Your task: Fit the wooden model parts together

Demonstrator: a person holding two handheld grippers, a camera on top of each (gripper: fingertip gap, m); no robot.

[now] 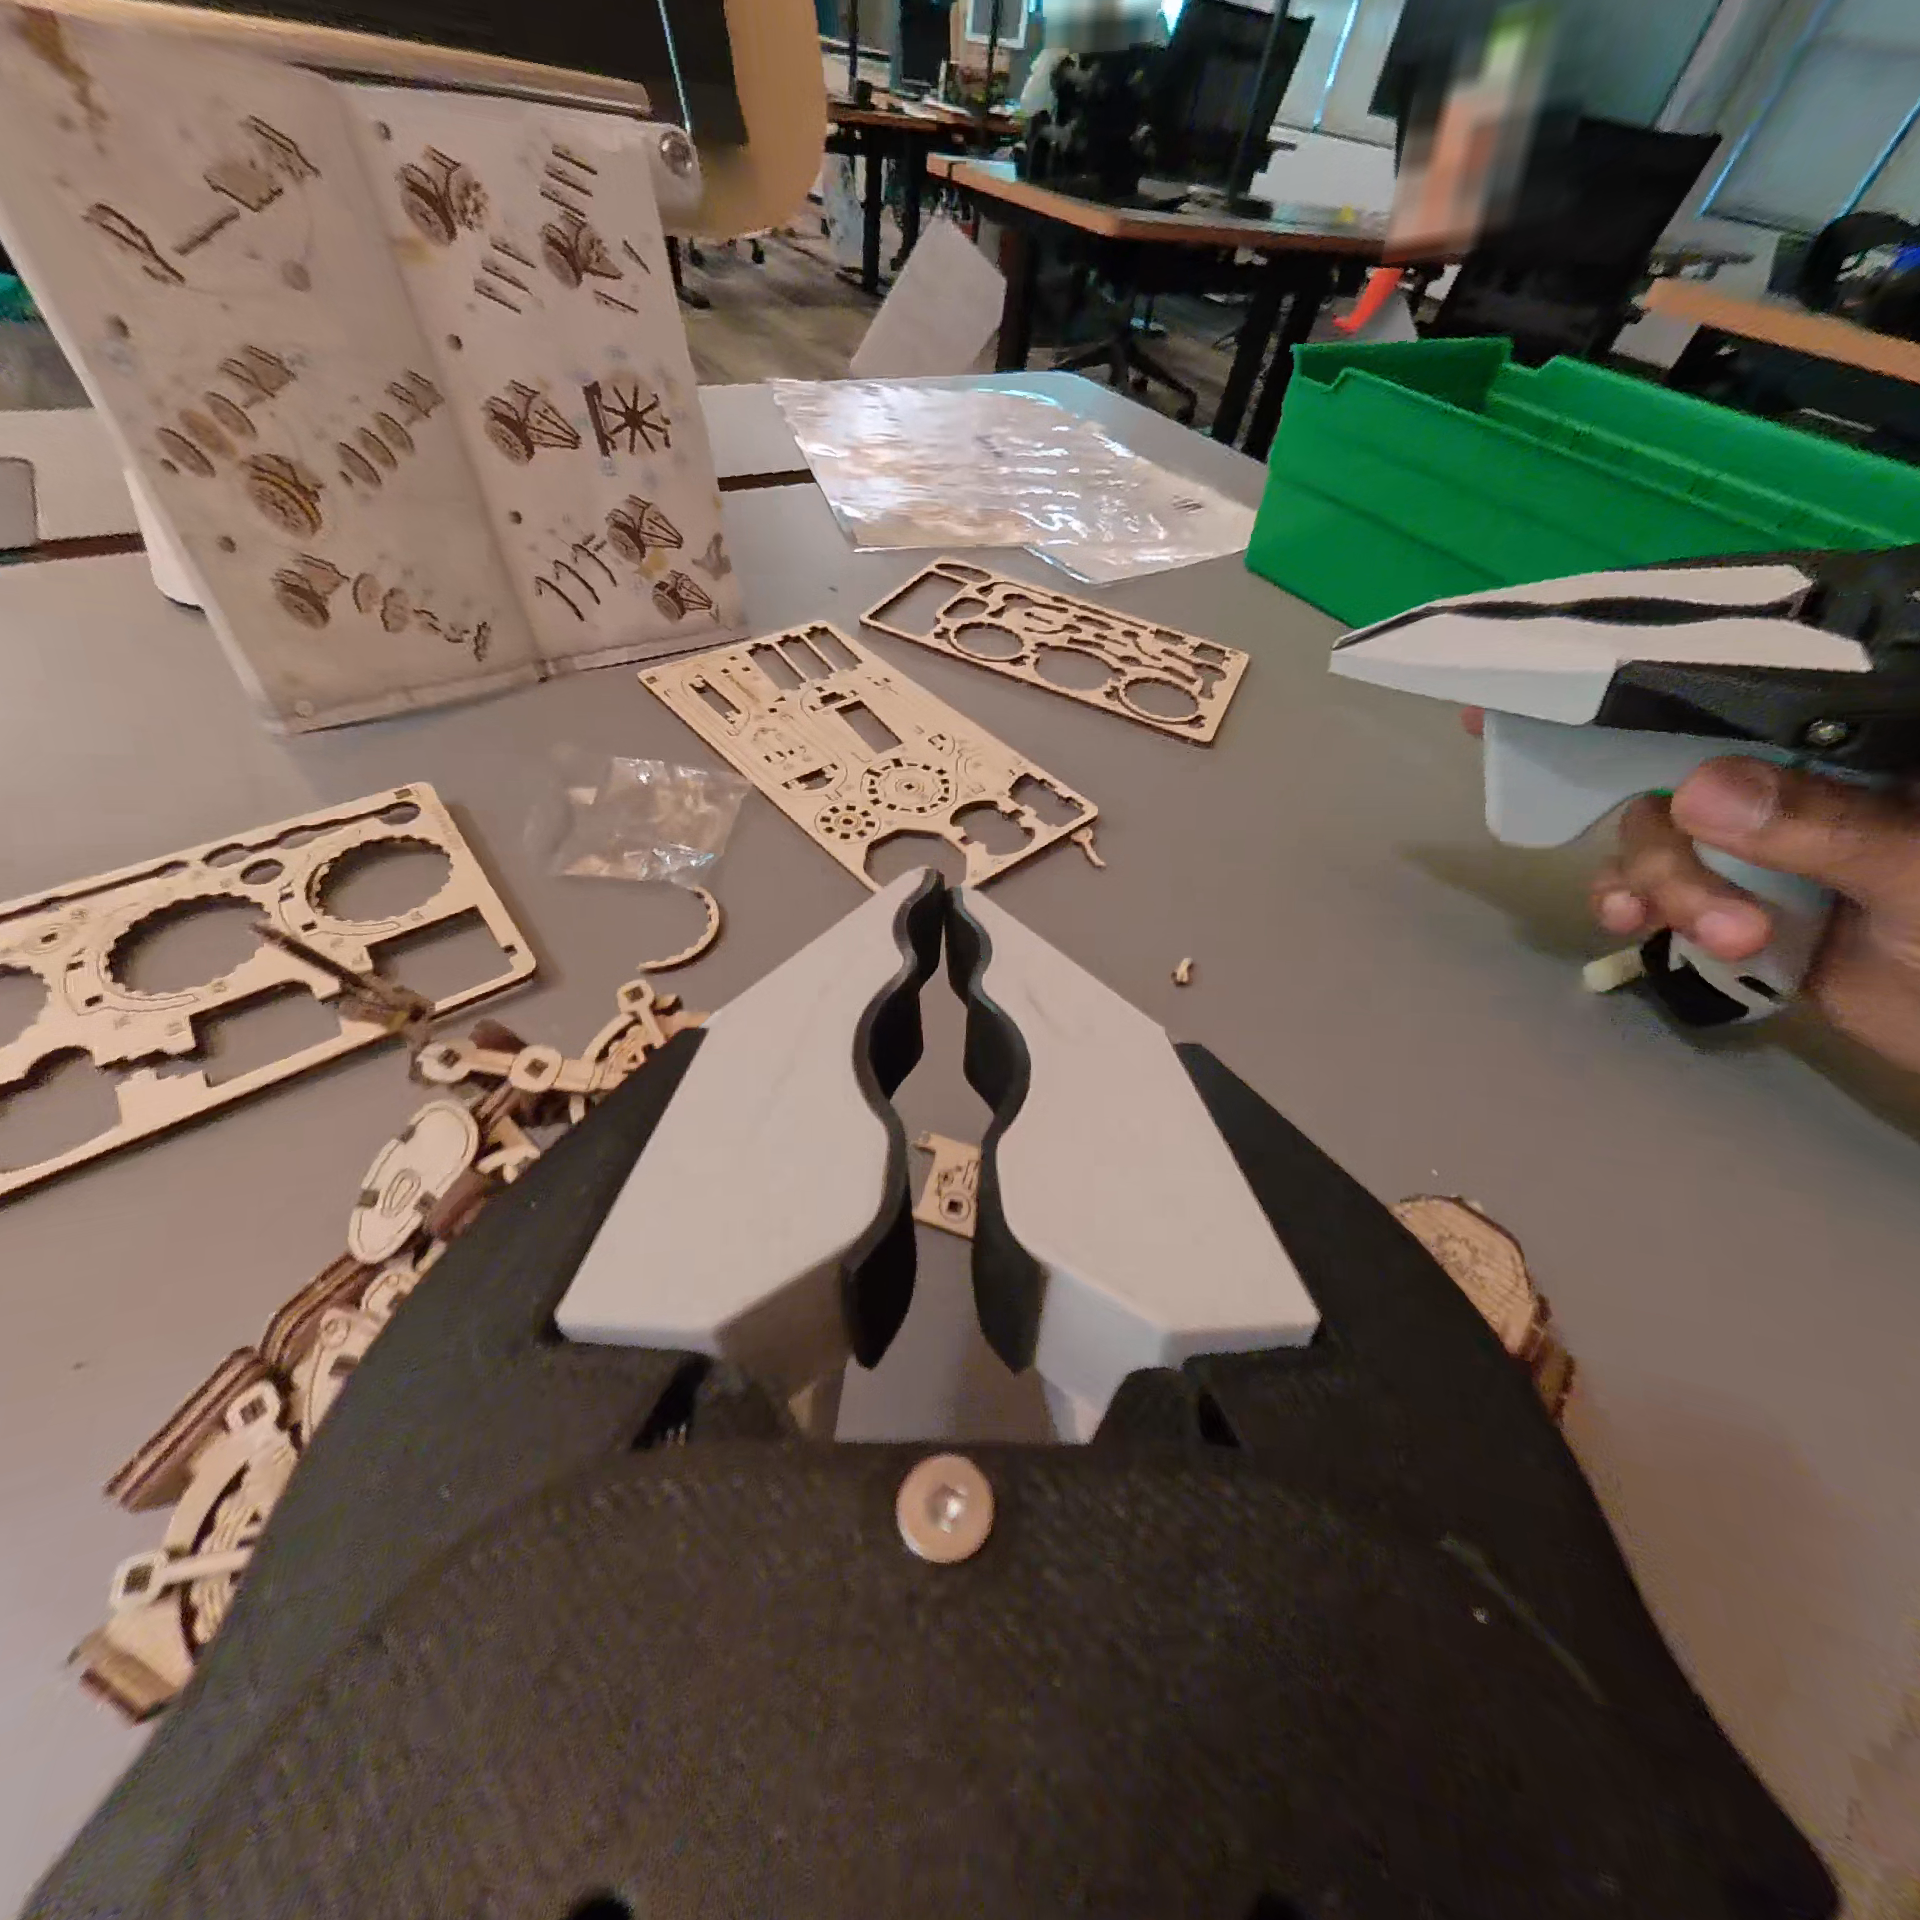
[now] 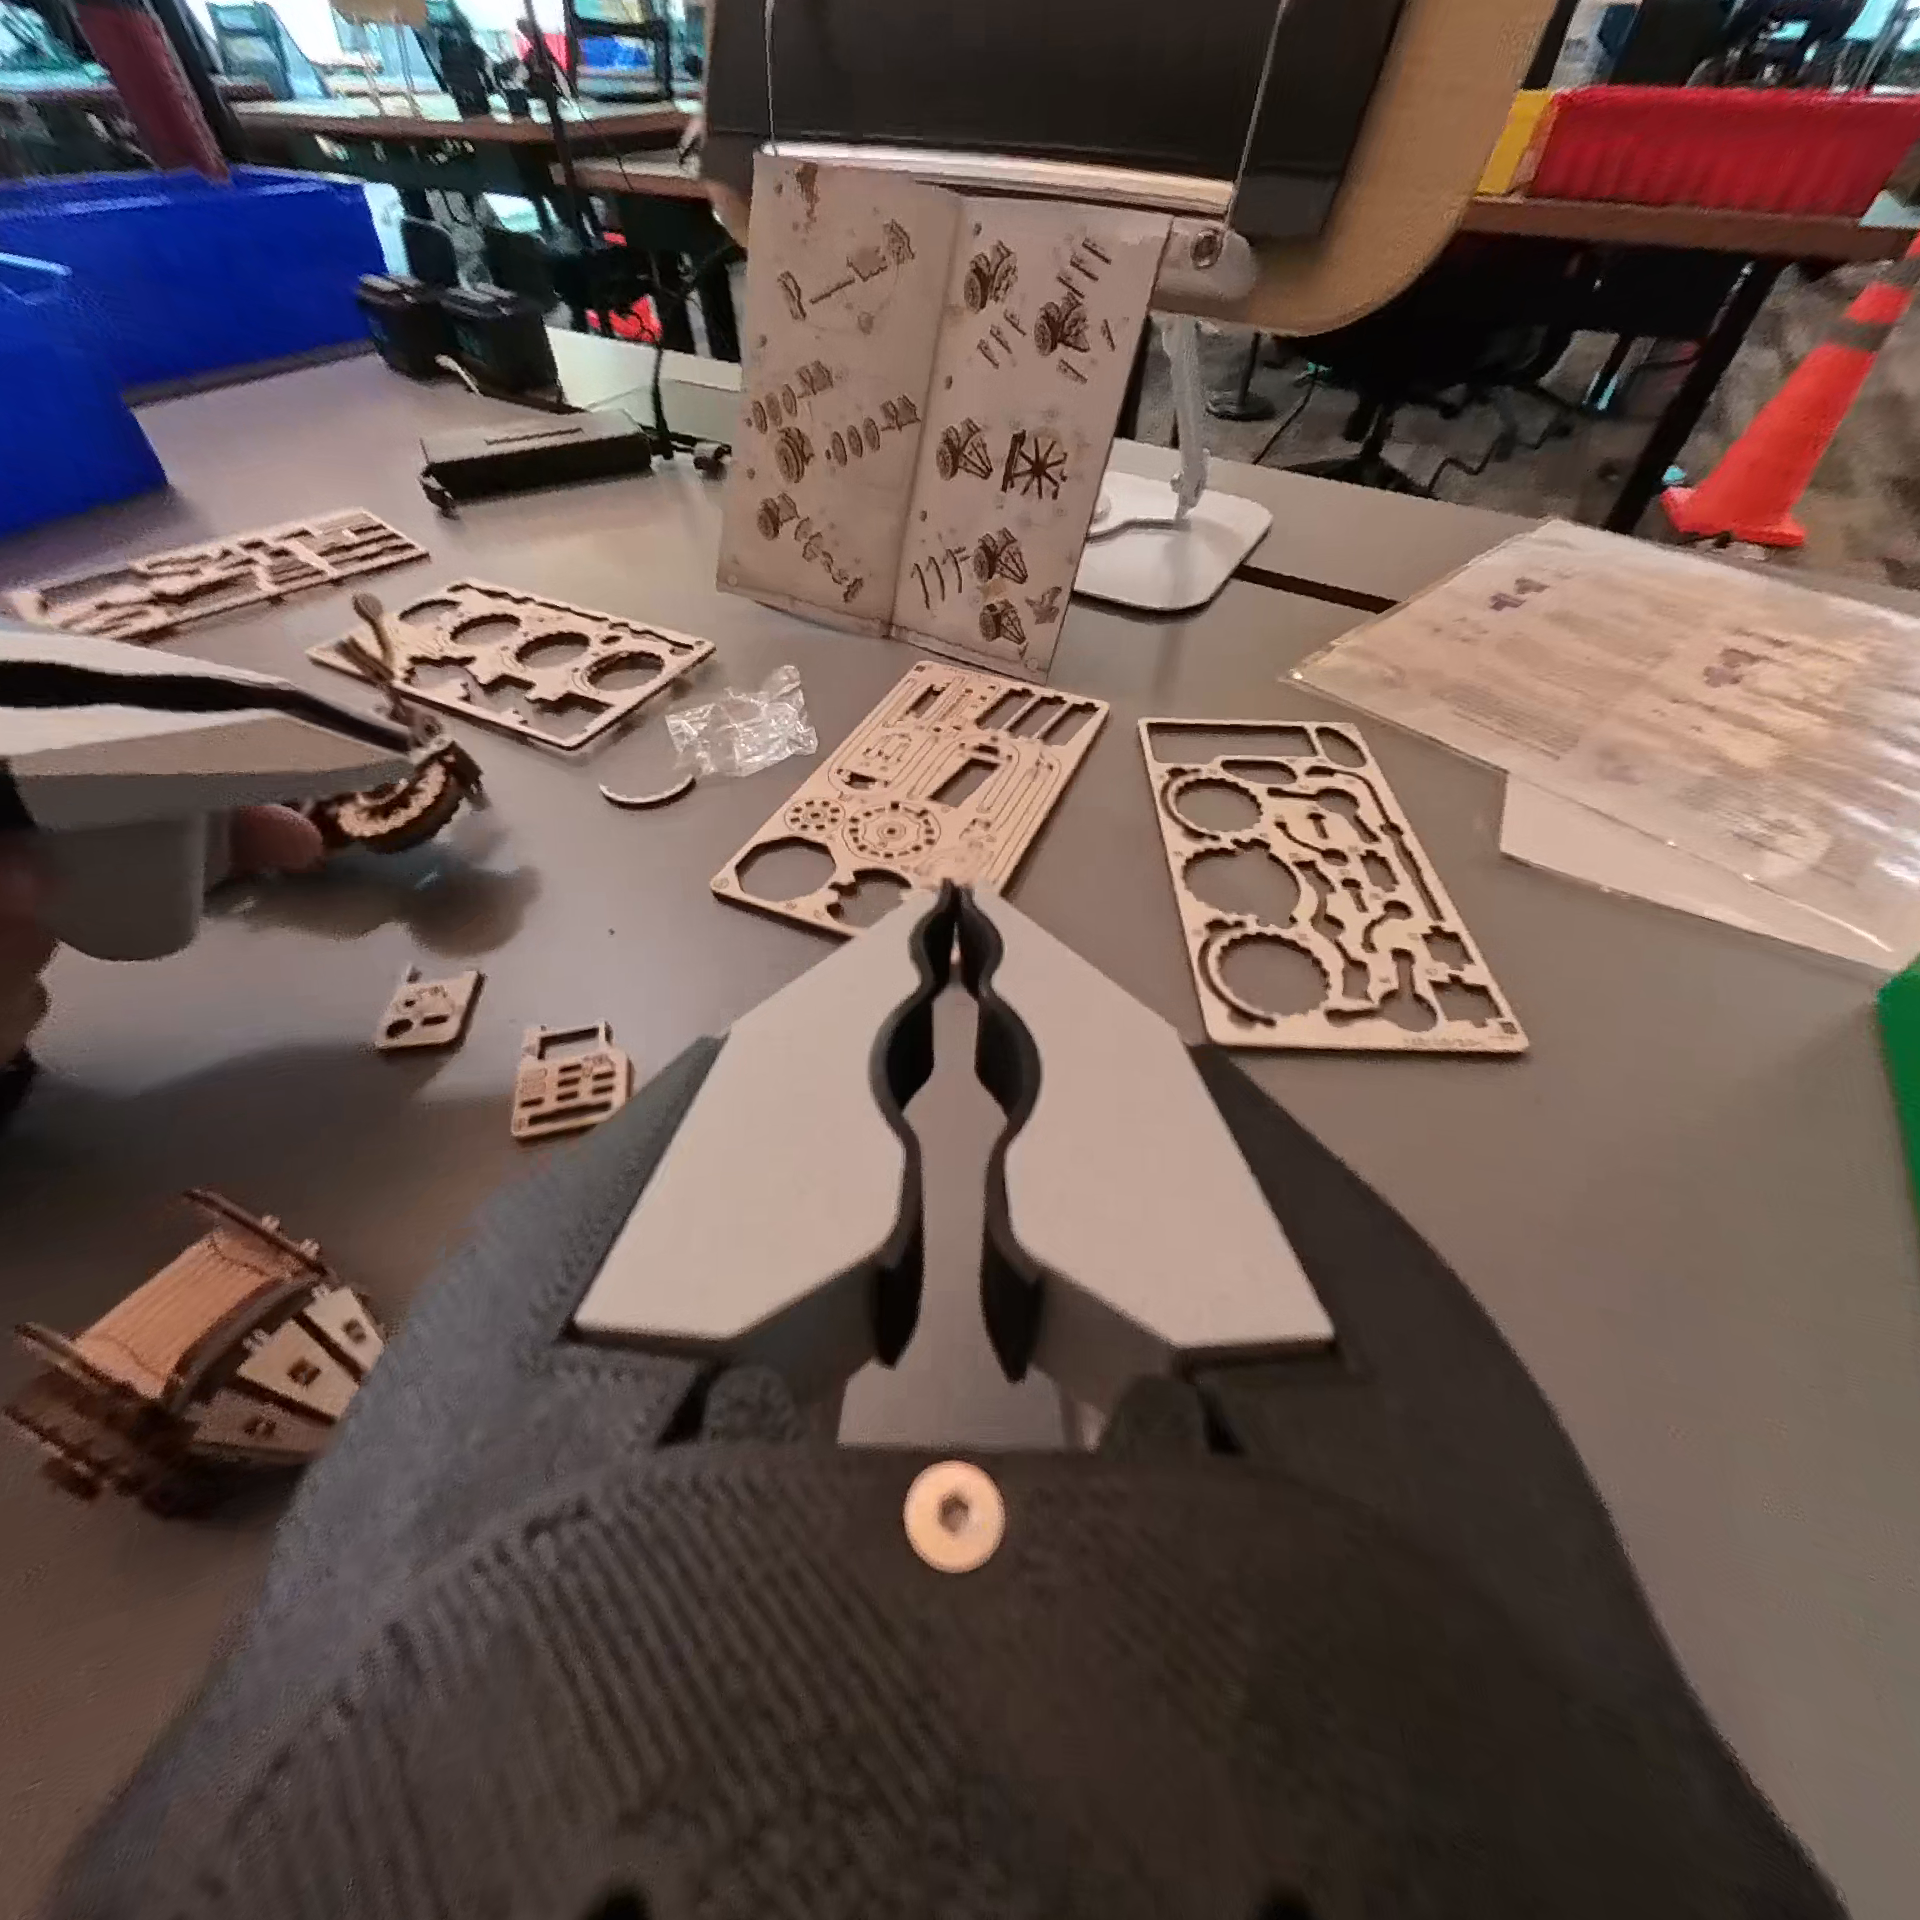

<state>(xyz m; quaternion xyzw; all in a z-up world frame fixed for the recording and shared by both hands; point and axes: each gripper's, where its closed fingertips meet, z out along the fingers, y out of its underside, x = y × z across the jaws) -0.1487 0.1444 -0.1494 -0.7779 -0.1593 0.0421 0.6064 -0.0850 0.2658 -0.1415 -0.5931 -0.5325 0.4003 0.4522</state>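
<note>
My left gripper (image 1: 940, 883) is shut with nothing between its tips. A wooden wheel-like assembly (image 1: 312, 1351) sits right under its body. In the right wrist view this gripper (image 2: 410, 746) hovers over that assembly (image 2: 390, 812), with a person's finger (image 2: 275, 836) beside it. I cannot tell what holds the assembly. My right gripper (image 2: 954, 899) is shut and empty above the grey table (image 2: 1351, 1247); it also shows in the left wrist view (image 1: 1340, 660), held by a hand. Two small flat wooden parts (image 2: 428, 1006) (image 2: 569, 1081) and a small wooden body (image 2: 208, 1351) lie at the left.
Punched wooden sheets (image 2: 904, 800) (image 2: 1330, 883) (image 2: 520, 655) lie mid-table. An instruction booklet (image 2: 935, 416) stands behind them. A small plastic bag (image 2: 743, 722), a plastic sleeve (image 2: 1662, 707), a green bin (image 1: 1558, 488), a blue bin (image 2: 156, 291) and a black box (image 2: 540, 457) ring the area. About 15 centimetres separates my left fingertips from my right.
</note>
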